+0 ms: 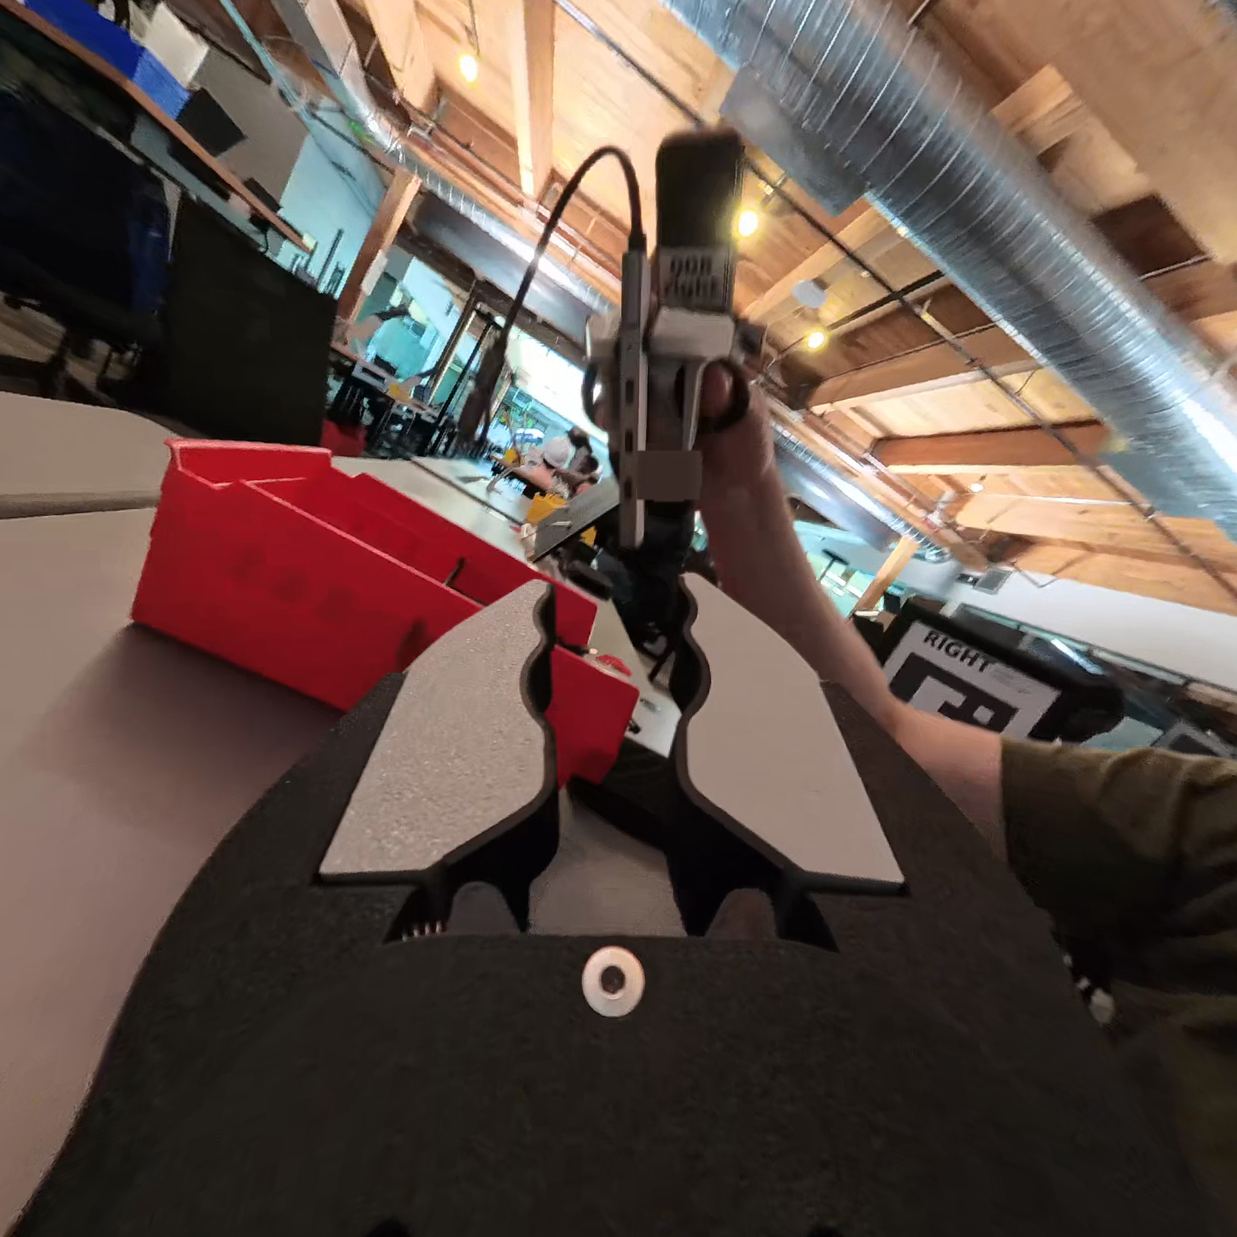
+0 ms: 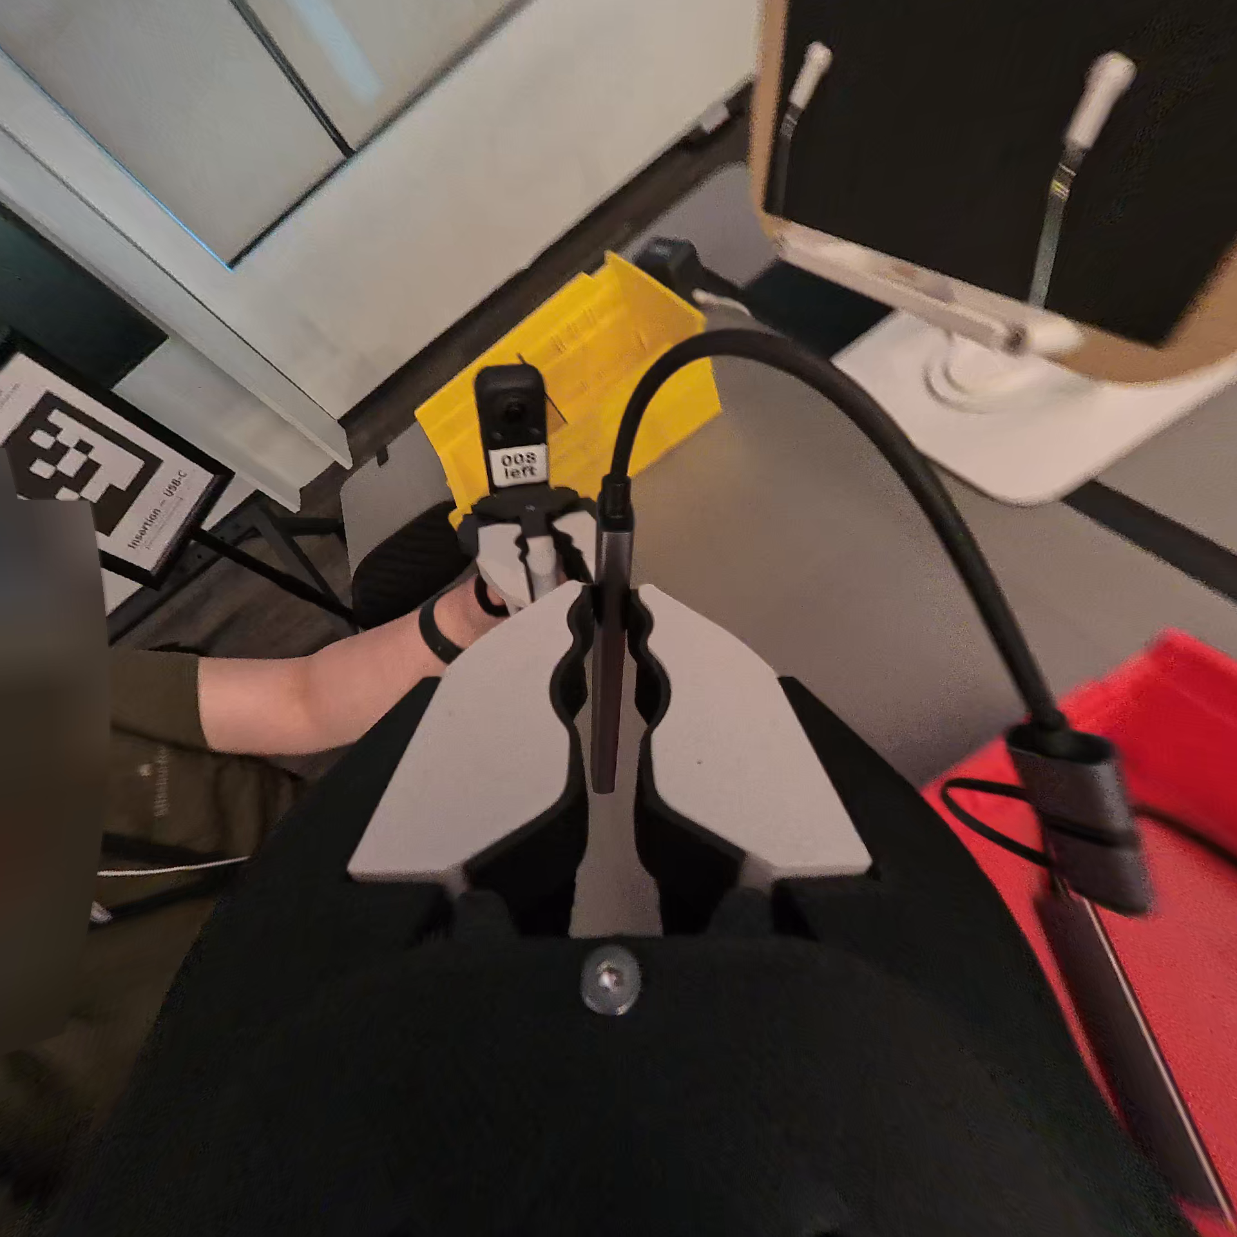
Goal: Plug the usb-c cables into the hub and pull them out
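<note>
Left wrist view: left gripper (image 1: 619,669) parted, empty; slim grey metal hub (image 1: 632,408) aloft at twelve o'clock, ports vacant.

Right wrist view: right gripper (image 2: 610,669) clamps hub (image 2: 608,676); red plastic bin (image 2: 1165,870) at four o'clock. Judged: no plugging begun.

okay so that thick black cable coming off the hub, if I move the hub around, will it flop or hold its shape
The black cable probably holds its shape: it stands in a smooth arch above the hub clamped in the right gripper. Its free end, carrying a bulky plug, hangs over the red bin and may swing.
</note>
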`<action>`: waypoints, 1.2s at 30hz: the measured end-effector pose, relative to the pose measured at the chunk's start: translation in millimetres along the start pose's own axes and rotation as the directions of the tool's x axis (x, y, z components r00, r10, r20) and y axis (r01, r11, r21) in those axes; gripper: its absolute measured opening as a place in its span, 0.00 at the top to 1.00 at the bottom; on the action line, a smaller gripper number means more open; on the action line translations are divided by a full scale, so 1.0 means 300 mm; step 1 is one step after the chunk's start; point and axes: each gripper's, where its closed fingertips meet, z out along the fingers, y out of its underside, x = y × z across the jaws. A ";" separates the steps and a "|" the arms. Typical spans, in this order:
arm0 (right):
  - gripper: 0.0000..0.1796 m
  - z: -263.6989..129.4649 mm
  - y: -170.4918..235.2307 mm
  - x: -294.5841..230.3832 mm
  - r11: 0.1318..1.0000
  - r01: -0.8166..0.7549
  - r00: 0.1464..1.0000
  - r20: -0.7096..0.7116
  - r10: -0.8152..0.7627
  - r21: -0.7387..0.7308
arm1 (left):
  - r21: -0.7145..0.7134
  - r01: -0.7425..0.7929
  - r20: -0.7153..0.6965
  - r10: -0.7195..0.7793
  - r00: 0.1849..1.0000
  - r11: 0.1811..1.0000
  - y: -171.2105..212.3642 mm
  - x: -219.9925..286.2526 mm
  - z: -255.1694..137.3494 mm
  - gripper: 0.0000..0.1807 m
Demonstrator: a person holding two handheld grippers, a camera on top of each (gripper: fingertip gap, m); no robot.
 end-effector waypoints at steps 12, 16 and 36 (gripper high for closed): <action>0.94 -0.190 0.422 0.596 0.679 0.220 0.876 -0.164 -0.453 -0.701 | -0.033 0.027 -0.091 -0.030 0.995 0.999 0.014 0.040 0.010 0.92; 0.93 -0.151 0.561 0.631 0.541 0.125 0.934 -0.085 -0.346 -0.831 | -0.045 0.034 -0.086 -0.038 0.996 0.998 0.018 0.028 0.003 0.92; 0.86 -0.386 0.798 0.113 0.707 0.400 0.705 -0.297 -0.644 -0.583 | -0.096 0.046 -0.031 -0.049 0.998 0.994 0.064 -0.019 0.017 0.90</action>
